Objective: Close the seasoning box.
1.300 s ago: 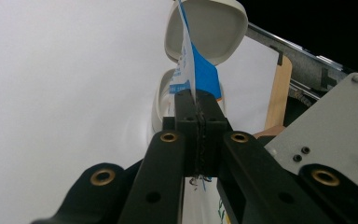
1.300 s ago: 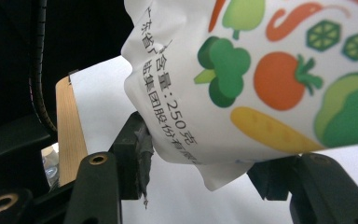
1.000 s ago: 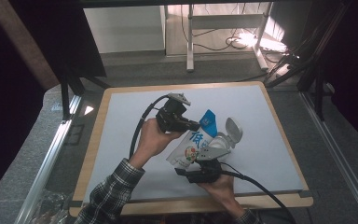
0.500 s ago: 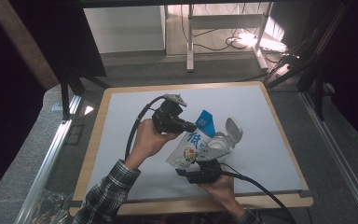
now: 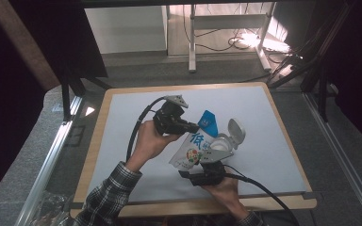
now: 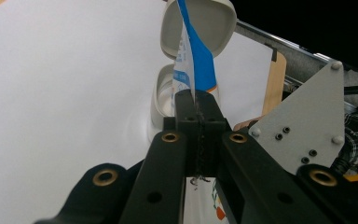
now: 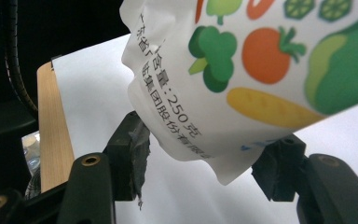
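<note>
Two hand-held grippers hold a printed pouch over a white table.

In the high view, the left gripper sits left of centre, its jaws clamped tight on the blue top edge of the pouch; the left gripper view shows the same pinch low in the middle of the frame, with the pouch rising toward the top edge. Just right of the pouch, a white container with its hinged lid flipped up rests on the table. Lower centre-right, the right gripper has just been opening its jaws: the pouch's bottom corner hangs between them, pads not pressing.
</note>
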Motion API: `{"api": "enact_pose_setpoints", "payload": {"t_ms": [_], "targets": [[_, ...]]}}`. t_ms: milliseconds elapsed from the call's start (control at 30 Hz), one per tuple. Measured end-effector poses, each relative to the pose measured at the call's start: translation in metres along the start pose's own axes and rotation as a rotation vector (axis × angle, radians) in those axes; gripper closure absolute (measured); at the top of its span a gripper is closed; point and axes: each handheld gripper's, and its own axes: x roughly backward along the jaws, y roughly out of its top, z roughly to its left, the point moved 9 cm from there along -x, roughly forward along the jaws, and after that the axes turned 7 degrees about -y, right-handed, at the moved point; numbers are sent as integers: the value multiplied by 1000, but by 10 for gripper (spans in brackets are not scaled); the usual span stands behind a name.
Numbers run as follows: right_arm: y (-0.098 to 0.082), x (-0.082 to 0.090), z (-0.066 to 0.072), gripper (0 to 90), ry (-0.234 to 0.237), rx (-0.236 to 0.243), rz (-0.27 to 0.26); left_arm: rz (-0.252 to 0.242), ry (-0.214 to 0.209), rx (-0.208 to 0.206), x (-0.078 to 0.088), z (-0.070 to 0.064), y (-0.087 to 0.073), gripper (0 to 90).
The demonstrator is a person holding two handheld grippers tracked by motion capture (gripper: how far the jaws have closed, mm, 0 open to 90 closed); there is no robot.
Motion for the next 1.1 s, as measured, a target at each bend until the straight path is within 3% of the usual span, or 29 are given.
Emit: {"api": "enact_pose_setpoints", "payload": {"t_ms": [733, 1100], "targets": [[-6, 9, 0, 424, 8, -28, 13, -49, 8, -16, 4, 1, 6, 900], [-10, 9, -5, 438, -15, -29, 26, -63, 13, -31, 5, 0, 10, 900]]}}
